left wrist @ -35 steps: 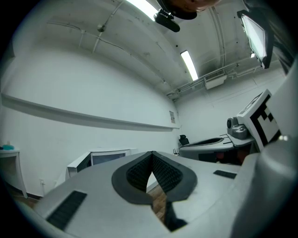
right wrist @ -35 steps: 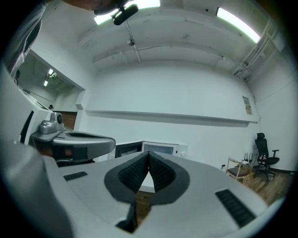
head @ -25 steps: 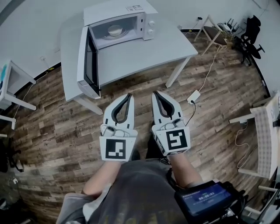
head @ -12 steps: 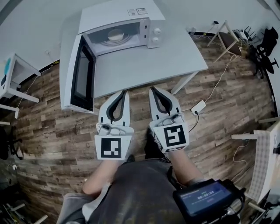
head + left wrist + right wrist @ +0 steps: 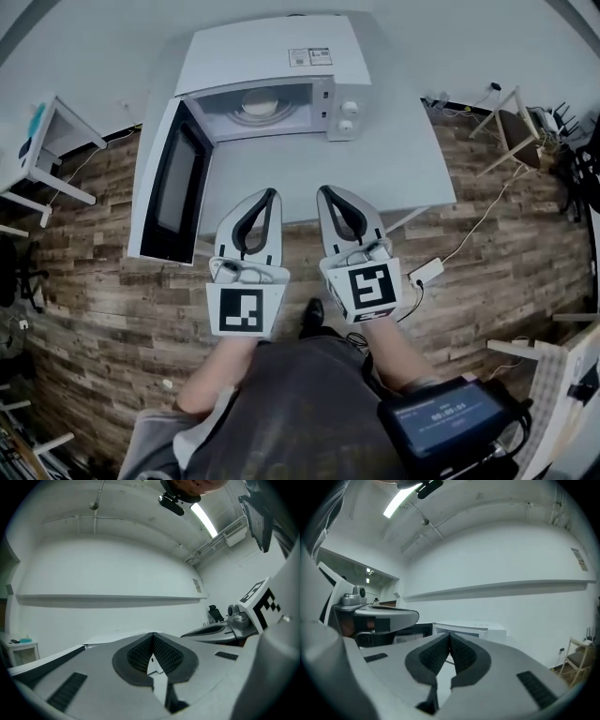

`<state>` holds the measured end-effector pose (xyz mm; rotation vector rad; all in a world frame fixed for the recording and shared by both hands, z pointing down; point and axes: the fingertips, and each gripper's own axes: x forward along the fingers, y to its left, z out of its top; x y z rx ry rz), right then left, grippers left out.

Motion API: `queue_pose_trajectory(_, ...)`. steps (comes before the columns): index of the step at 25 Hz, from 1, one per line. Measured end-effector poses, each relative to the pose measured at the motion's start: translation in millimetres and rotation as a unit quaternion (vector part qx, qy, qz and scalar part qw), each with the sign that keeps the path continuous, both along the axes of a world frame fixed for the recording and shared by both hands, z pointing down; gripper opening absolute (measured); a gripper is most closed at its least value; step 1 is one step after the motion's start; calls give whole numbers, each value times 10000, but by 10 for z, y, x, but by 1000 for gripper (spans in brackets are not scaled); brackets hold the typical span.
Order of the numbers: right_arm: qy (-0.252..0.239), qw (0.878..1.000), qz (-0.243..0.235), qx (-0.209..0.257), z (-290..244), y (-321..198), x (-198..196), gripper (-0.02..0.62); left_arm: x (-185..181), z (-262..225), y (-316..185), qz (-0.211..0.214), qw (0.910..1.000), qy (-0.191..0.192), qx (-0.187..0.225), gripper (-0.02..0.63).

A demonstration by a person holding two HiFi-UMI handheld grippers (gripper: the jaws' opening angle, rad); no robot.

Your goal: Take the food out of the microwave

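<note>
The pale round dish of food [image 5: 260,105] sat inside the white microwave oven [image 5: 281,56] on the grey table [image 5: 319,173]. Its dark-windowed door [image 5: 167,187] stood open just left of the left gripper [image 5: 269,193]. That and the right gripper [image 5: 323,190] had jaws pressed together, empty.

I can't tell what the pale round food [image 5: 260,105] in the microwave [image 5: 272,56] is, as it's too small from the head view. The label [image 5: 310,57] on the microwave's top is unreadable. In the right gripper view, the right gripper [image 5: 449,634] covers the microwave's lower part. The screen device [image 5: 448,417] at the lower right is cut off by the frame's edge, and I can't read its digits.
</note>
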<state>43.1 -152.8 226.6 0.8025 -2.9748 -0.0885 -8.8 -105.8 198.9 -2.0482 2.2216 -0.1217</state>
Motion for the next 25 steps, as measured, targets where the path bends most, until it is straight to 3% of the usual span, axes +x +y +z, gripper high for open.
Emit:
queue_pose_trajectory(6,-99,9990,-413,153,-105,-284,-215,3,-88,-125,-230,-301,9993,-180,164,8)
queue_pose_trajectory(13,-189,9968,-735,246,-214,-412,-469,3,-288,-125,-258,-684,9975,-82,124,8)
queue_pose_trajectory(25,101,9960,-795,395,-109,-652,-731,3,-637,71,-541,-810,9961,254,254,8)
